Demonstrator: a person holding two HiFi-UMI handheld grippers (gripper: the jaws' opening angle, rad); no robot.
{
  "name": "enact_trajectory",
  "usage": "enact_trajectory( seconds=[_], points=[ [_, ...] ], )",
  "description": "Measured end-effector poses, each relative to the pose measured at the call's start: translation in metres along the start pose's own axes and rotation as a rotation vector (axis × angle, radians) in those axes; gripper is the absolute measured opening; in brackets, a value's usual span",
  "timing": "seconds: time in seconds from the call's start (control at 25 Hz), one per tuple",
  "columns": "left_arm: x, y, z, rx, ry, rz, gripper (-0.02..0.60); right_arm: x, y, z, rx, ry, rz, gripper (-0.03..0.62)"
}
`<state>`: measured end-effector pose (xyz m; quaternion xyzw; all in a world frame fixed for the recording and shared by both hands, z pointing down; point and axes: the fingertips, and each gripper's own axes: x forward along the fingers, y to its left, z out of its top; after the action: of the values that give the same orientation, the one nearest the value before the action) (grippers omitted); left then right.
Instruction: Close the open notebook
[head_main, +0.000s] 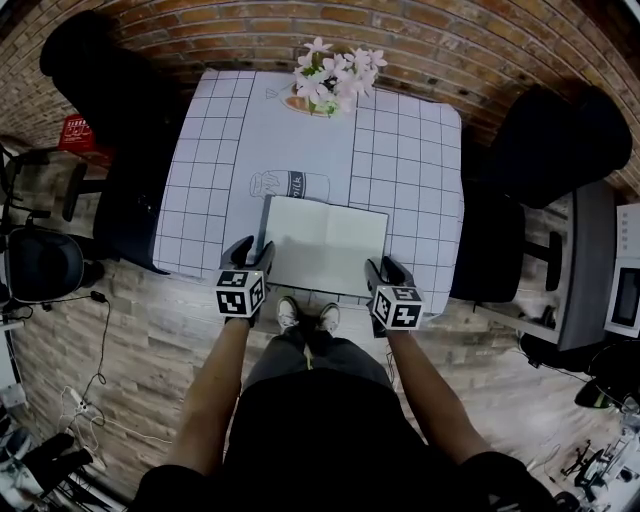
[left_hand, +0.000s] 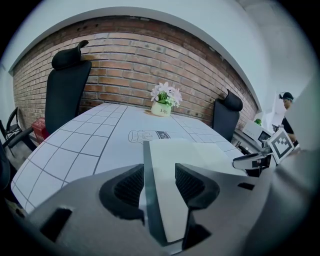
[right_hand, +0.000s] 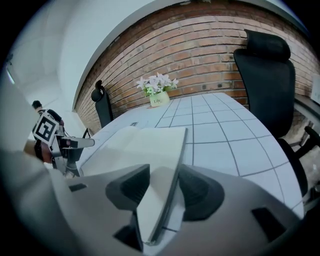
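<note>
The open notebook (head_main: 325, 245) lies flat with blank pages up, near the front edge of the table (head_main: 300, 140), which has a grid-pattern cloth. My left gripper (head_main: 252, 247) is at the notebook's left edge. In the left gripper view the dark cover edge and pages (left_hand: 175, 150) run between the jaws (left_hand: 159, 175), with a gap to the right pad, so it is open. My right gripper (head_main: 383, 268) is at the right edge. In the right gripper view that edge (right_hand: 145, 142) sits raised and tilted between the spread jaws (right_hand: 164, 180), unclamped.
A pot of white flowers (head_main: 330, 85) stands at the table's far edge, and a bottle drawing (head_main: 290, 185) is printed on the cloth just beyond the notebook. Black chairs stand at the far left (head_main: 100, 80) and right (head_main: 560, 140). A brick wall runs behind.
</note>
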<state>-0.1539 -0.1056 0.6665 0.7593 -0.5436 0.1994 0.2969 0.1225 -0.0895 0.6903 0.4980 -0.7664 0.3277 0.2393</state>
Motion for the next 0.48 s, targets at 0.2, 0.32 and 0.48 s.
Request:
enact_trajectory(
  seconds=[0.2,0.32,0.48],
  points=[
    [0.004,-0.001,-0.007,-0.035,0.018,-0.005,0.184,0.001,0.003,0.0,0.017,0.001,0.024,0.192],
    [0.006,-0.002,-0.014,-0.046,0.041,-0.002,0.196,0.001,0.004,0.0,0.016,0.0,0.039,0.206],
    [0.008,0.001,-0.022,-0.057,0.072,0.019,0.225,0.0,0.005,0.0,0.025,0.001,0.058,0.209]
  ],
)
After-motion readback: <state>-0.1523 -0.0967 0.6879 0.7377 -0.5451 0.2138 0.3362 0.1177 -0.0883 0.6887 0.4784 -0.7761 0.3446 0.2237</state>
